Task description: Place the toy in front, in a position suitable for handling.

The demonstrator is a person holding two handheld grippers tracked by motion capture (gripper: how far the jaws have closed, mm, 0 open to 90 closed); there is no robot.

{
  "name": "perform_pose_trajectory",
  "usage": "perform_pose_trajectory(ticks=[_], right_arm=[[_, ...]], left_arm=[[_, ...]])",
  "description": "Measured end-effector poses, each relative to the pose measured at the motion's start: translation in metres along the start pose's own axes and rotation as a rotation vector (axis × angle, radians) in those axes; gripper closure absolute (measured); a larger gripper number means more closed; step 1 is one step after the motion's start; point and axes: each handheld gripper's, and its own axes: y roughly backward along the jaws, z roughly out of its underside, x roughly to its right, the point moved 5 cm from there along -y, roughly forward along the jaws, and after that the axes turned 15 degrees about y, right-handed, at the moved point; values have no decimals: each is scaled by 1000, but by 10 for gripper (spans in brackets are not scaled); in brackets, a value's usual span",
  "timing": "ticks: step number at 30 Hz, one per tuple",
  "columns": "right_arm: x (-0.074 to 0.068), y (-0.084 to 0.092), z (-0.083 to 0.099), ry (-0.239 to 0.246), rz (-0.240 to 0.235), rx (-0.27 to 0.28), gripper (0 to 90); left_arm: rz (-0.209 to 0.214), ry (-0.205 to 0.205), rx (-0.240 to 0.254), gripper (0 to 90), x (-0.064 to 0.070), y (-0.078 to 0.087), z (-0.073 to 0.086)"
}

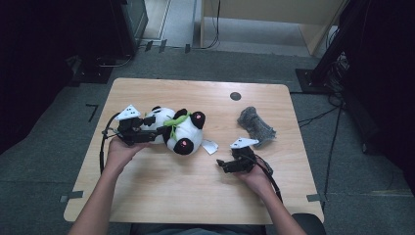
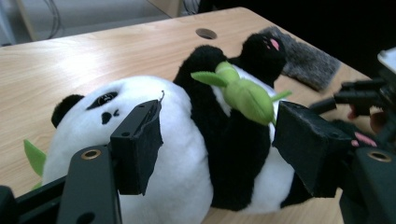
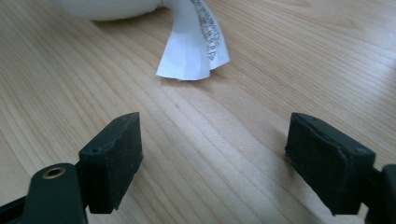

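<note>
Item: plush panda (image 1: 178,132), lying on its side at left-centre of the wooden table (image 1: 161,196), a green leaf sprig (image 2: 245,93) across its chest. Left gripper (image 1: 147,133) — jaws apart, straddling the panda's head and belly, pads not pressing. Right gripper (image 1: 226,165) — jaws wide, nothing between them, aimed at the white sewn-in label (image 3: 194,44).

Risks: soft filling may squash and slip out of a shallow pinch; the thin label could tear or slide free if tugged.

Nearby: grey knitted cloth (image 1: 256,126) — right of the panda, apart, not obstructing; cable port (image 1: 235,96) behind.
</note>
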Motion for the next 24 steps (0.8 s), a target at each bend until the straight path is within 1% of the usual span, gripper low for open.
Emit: perform_pose_trajectory(ticks=[1, 2, 3, 5, 6, 7, 8, 11, 13, 14, 16, 17, 19, 20, 21, 22, 23, 24], right_arm=[[0, 0, 0, 0, 0, 0, 194], [1, 1, 0, -5, 0, 0, 195], [4, 3, -1, -5, 10, -3, 197], [7, 7, -4, -4, 17, 8, 206], [9, 10, -6, -18, 21, 18, 208], [9, 10, -6, -18, 21, 18, 208], [11, 12, -6, -17, 23, 22, 211], [15, 16, -7, -37, 20, 40, 214], [17, 18, -9, -39, 16, 45, 213], [19, 20, -10, -43, 17, 40, 204], [21, 22, -12, -39, 22, 49, 205], [23, 23, -13, -46, 20, 56, 205], [25, 23, -14, -52, 21, 60, 205], [27, 24, -13, -54, 25, 56, 206], [28, 24, -13, -53, 26, 57, 206], [28, 24, -13, -53, 26, 57, 206], [28, 25, -14, -51, 28, 59, 206], [29, 25, -14, -52, 29, 62, 208]], left_arm=[[0, 0, 0, 316, 0, 0, 0], [-14, -23, -9, 316, -2, 2, 2], [-16, -27, -12, 310, -4, 3, 3], [-20, -18, -13, 299, -8, 6, 5], [-18, -4, -16, 296, -11, 7, 8], [-18, -4, -16, 294, -11, 7, 8], [-27, 2, -23, 294, -13, 8, 9], [-40, -13, -20, 279, -17, 10, 12], [-62, -16, -14, 243, -21, 12, 13], [-64, -9, -14, 224, -23, 13, 14], [-47, 15, -10, 221, -29, 16, 15], [-39, 27, -7, 215, -33, 18, 16], [-44, 34, 1, 203, -40, 19, 17], [-40, 42, 2, 194, -44, 19, 18], [-30, 64, -2, 187, -50, 18, 20], [-30, 64, -2, 178, -50, 18, 20], [-30, 76, -15, 178, -53, 17, 21], [-37, 67, -27, 177, -55, 16, 23]])
